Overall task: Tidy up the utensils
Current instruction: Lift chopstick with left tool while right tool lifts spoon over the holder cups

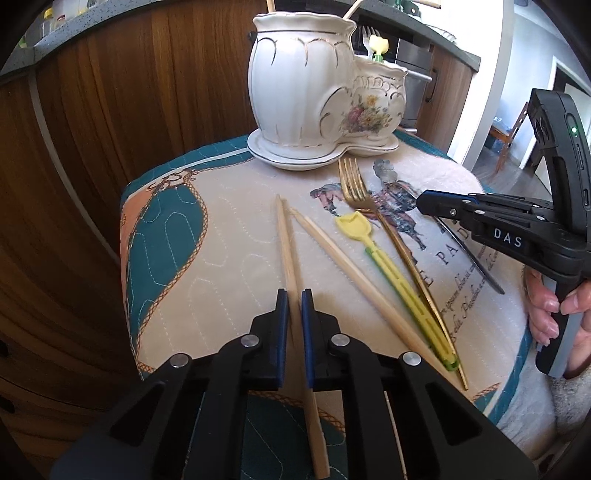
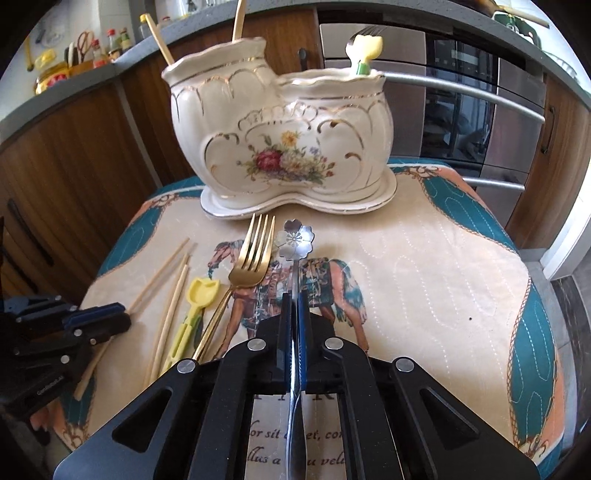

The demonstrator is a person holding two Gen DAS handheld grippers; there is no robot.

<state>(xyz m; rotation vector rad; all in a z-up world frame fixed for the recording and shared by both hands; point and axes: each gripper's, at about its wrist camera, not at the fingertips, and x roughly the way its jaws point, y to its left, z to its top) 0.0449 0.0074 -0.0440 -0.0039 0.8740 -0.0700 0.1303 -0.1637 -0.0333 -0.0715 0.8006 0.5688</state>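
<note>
Utensils lie spread on a printed, quilted cloth (image 2: pixel 424 266) in front of a white ceramic holder (image 2: pixel 280 129) with gold trim and a flower motif. The left gripper (image 1: pixel 294 302) has its blue-padded jaws drawn narrow onto a single wooden chopstick (image 1: pixel 286 236), which runs between the pads, its tip pointing toward the holder and its thick end passing back under the gripper body. The right gripper (image 2: pixel 294 306) is clamped the same way on the slim handle of a silver spoon (image 2: pixel 296 236) whose bowl is shaped like a flower and lies just short of the holder's saucer. Just beside the held chopstick in the left wrist view lies a second chopstick (image 1: pixel 354 280), angled so that the two tips nearly meet. Next over is a yellow and green plastic scoop (image 1: pixel 391 280), then a gold fork (image 1: pixel 356 184) with its tines toward the holder, its long handle lying close alongside the scoop. In the right wrist view the fork sits just left of the spoon, their heads close together. The holder stands on its own matching saucer (image 2: pixel 384 195) at the far edge of the cloth; its taller compartment holds two pale sticks (image 2: pixel 238 20), and the lower one a yellow-headed plastic utensil (image 2: pixel 365 48) beside metal fork tines. A person's hand (image 1: pixel 554 310) grips the right gripper's handle. Wooden cabinets (image 1: pixel 129 92) stand behind.
</note>
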